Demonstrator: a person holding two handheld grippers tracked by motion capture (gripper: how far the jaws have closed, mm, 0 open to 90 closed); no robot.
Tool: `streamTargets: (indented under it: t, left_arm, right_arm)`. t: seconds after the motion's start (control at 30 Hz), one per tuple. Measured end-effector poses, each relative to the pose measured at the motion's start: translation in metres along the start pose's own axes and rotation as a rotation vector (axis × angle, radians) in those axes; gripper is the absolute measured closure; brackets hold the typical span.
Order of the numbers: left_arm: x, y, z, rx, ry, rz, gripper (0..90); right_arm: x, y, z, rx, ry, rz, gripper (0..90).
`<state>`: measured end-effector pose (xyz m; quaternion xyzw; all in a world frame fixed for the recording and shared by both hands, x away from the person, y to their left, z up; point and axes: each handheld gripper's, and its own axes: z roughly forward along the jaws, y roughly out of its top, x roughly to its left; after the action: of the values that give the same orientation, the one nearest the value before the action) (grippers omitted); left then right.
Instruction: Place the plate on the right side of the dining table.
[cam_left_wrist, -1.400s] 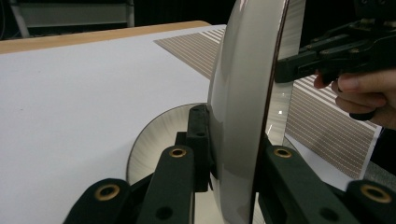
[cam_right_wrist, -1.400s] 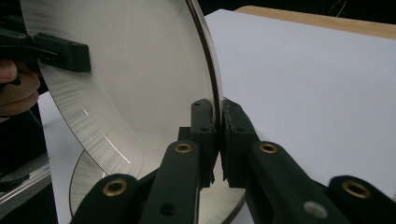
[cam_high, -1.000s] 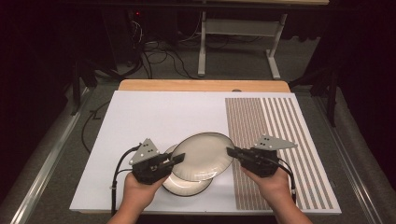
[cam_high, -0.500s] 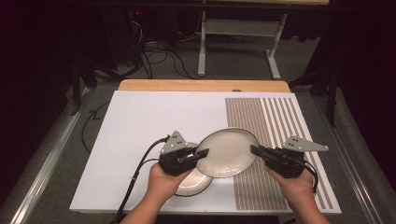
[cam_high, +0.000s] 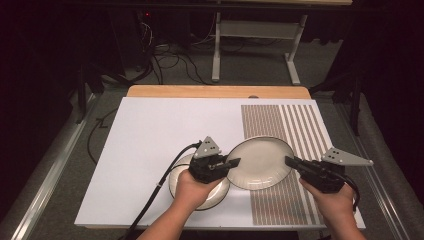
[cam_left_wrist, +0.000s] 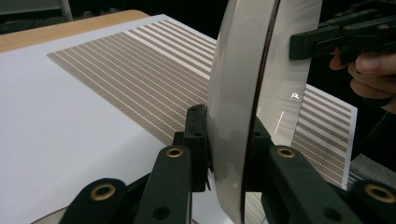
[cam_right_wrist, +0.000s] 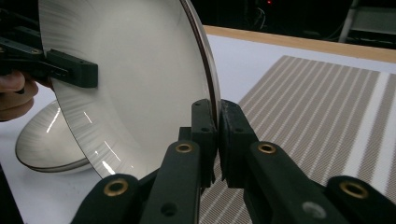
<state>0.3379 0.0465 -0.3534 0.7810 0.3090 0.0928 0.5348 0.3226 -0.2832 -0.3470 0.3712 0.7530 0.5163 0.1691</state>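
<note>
Both grippers hold one cream plate (cam_high: 260, 162) with a dark rim level above the table. My left gripper (cam_high: 234, 162) is shut on its left rim, my right gripper (cam_high: 290, 161) on its right rim. In the left gripper view the plate (cam_left_wrist: 243, 70) stands edge-on between my left gripper's (cam_left_wrist: 227, 140) jaws, and the right gripper (cam_left_wrist: 345, 39) grips the far rim. In the right gripper view the plate (cam_right_wrist: 130, 79) is pinched by my right gripper (cam_right_wrist: 217, 135). A second plate (cam_high: 200, 192) lies on the white surface, partly under the left hand.
A brown-striped mat (cam_high: 300, 125) covers the right part of the white tabletop (cam_high: 160, 130). A wooden strip (cam_high: 215, 91) runs along the far edge. Cables and a metal stand (cam_high: 250, 45) are on the floor beyond.
The held plate has come off the lower plate and moved right, toward the striped mat. Both grippers moved right with it. The lower plate stayed in place.
</note>
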Motion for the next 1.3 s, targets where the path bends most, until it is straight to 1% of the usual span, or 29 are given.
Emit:
streamTargets:
  t: [0.07,0.2,0.37,0.5,0.7,0.83,0.97,1.1,1.3]
  left_arm:
    - [-0.001,0.002,0.008,0.013,-0.006,0.005,77.1]
    - [-0.005,0.009,0.026,0.035,-0.018,-0.005,76.7]
    - [-0.011,0.017,0.048,0.066,-0.033,0.013,76.6]
    - [-0.013,0.020,0.062,0.067,-0.045,0.006,76.0]
    - [-0.011,0.026,0.077,0.071,-0.052,-0.003,74.5]
    - [-0.012,0.029,0.085,0.082,-0.054,0.006,74.4]
    - [-0.011,0.031,0.092,0.091,-0.063,0.011,74.5]
    - [-0.010,0.035,0.099,0.101,-0.062,0.023,74.0]
    - [-0.010,0.036,0.112,0.126,-0.061,0.026,73.7]
  right_arm:
    - [-0.004,-0.002,-0.004,0.003,-0.013,0.004,87.9]
    - [-0.015,-0.008,-0.011,0.002,-0.033,0.029,87.9]
    - [-0.032,-0.020,-0.022,-0.007,-0.055,0.078,87.8]
    - [-0.041,-0.025,-0.031,-0.019,-0.077,0.102,87.8]
    - [-0.048,-0.024,-0.037,-0.031,-0.119,0.099,88.0]
    - [-0.055,-0.027,-0.038,-0.035,-0.126,0.114,87.9]
    - [-0.059,-0.029,-0.040,-0.033,-0.135,0.122,87.9]
    - [-0.062,-0.031,-0.042,-0.032,-0.151,0.135,88.0]
    - [-0.068,-0.034,-0.042,-0.020,-0.179,0.142,87.9]
